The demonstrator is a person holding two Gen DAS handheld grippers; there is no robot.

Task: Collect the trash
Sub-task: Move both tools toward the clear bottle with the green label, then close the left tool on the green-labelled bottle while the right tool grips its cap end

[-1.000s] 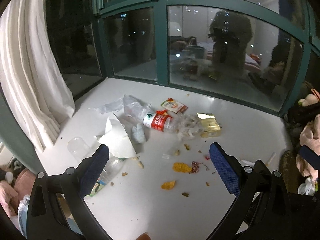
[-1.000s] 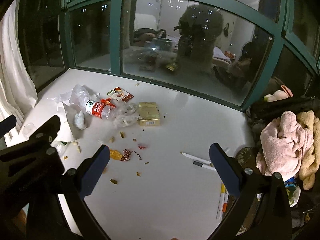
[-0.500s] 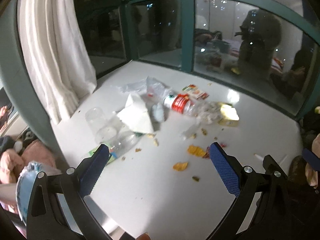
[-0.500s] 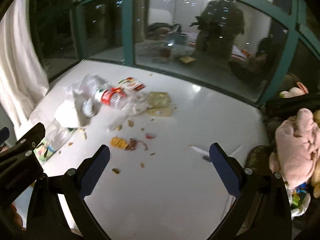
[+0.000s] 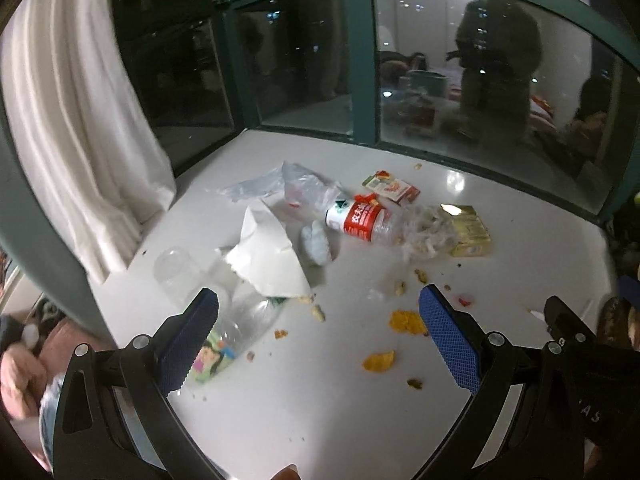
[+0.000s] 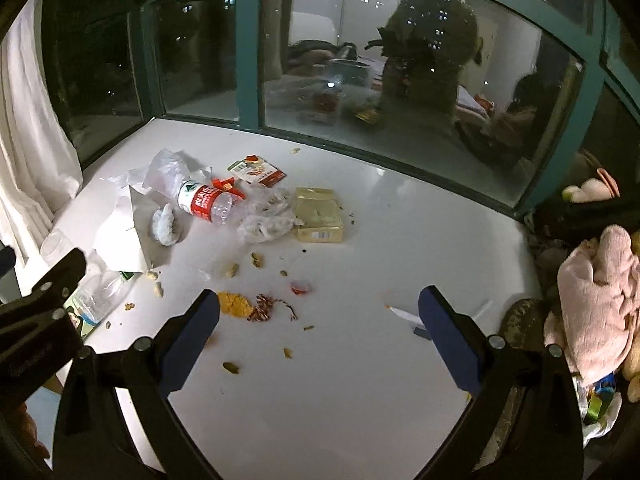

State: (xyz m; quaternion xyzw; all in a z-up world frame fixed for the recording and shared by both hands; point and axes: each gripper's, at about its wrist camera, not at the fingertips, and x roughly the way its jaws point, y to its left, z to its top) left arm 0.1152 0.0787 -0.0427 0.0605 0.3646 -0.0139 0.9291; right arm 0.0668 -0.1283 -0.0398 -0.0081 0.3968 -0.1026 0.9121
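Trash lies on a white window ledge (image 5: 320, 400): a red-labelled plastic bottle (image 5: 362, 224) (image 6: 204, 202), a white paper bag (image 5: 268, 258) (image 6: 126, 236), a clear bottle with a colourful label (image 5: 236, 330) (image 6: 94, 298), a clear cup (image 5: 176, 268), a gold box (image 5: 468, 232) (image 6: 319, 220), a red snack packet (image 5: 392, 188) (image 6: 258, 171), clear plastic bags (image 5: 296, 188), and orange scraps (image 5: 406, 322) (image 6: 236, 303). My left gripper (image 5: 318, 312) is open and empty above the ledge, near the clear bottle. My right gripper (image 6: 318, 308) is open and empty above the crumbs.
A white curtain (image 5: 80, 132) hangs at the left. Green-framed windows (image 6: 252, 48) close the back. Pink plush and clutter (image 6: 596, 300) fill the right end. Pens (image 6: 404, 314) lie near the right fingers. The left gripper's body (image 6: 40, 320) shows at the right view's left edge.
Both grippers have moved closer to the trash pile and lower over the ledge; the left view swung left, then settled on the paper bag and bottles. Both stayed open.
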